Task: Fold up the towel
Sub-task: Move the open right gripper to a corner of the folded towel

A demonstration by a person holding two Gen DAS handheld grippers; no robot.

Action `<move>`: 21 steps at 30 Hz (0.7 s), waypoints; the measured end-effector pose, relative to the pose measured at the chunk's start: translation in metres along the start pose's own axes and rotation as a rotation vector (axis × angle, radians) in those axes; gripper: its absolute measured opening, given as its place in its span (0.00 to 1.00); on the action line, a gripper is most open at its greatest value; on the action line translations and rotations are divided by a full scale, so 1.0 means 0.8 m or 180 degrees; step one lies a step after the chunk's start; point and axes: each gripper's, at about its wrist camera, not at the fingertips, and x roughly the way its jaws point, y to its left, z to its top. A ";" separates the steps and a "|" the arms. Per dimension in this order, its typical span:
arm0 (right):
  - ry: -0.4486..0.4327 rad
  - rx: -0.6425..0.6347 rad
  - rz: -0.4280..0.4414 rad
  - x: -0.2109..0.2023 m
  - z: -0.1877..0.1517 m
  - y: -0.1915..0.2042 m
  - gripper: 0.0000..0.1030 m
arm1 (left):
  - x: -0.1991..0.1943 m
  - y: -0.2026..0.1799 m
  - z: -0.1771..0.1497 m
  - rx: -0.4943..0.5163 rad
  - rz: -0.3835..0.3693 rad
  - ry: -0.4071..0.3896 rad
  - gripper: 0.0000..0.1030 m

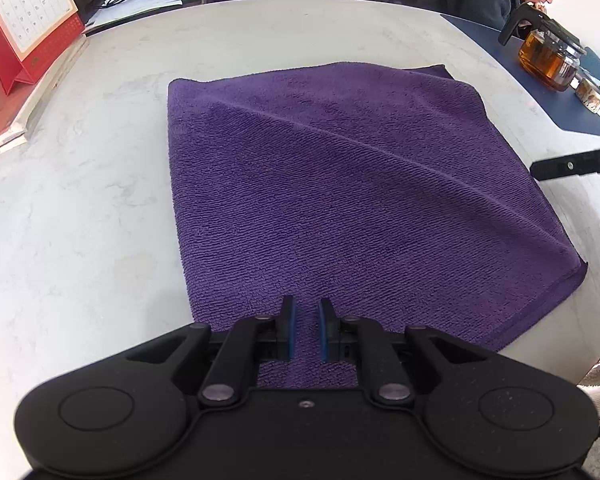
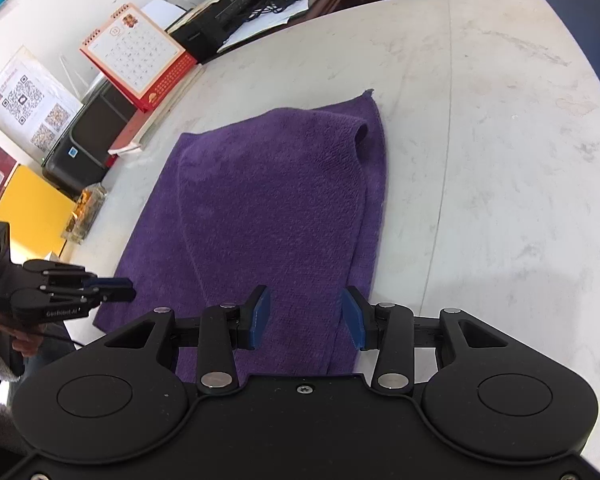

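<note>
left gripper [image 1: 306, 330] jaws nearly together over towel [image 1: 340, 200] | right gripper [image 2: 306, 318] jaws apart, empty | risk: ridge creases fold

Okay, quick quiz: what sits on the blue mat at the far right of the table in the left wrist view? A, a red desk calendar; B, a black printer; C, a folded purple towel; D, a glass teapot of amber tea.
D: the glass teapot, dark-lidded and full of amber liquid, stands on the blue mat, beyond the purple towel.
</note>
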 end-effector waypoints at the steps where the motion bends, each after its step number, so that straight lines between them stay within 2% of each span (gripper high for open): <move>1: -0.0016 0.0018 0.0022 0.002 0.005 -0.004 0.39 | 0.000 -0.001 0.000 -0.0002 0.0005 0.0004 0.10; 10: -0.0033 0.0041 0.0240 0.032 0.045 -0.033 0.39 | 0.003 -0.003 0.004 0.0020 0.0070 0.0062 0.10; 21: -0.0038 0.0196 0.0585 0.048 0.073 -0.064 0.39 | 0.009 -0.007 0.009 -0.0062 0.0135 0.0106 0.11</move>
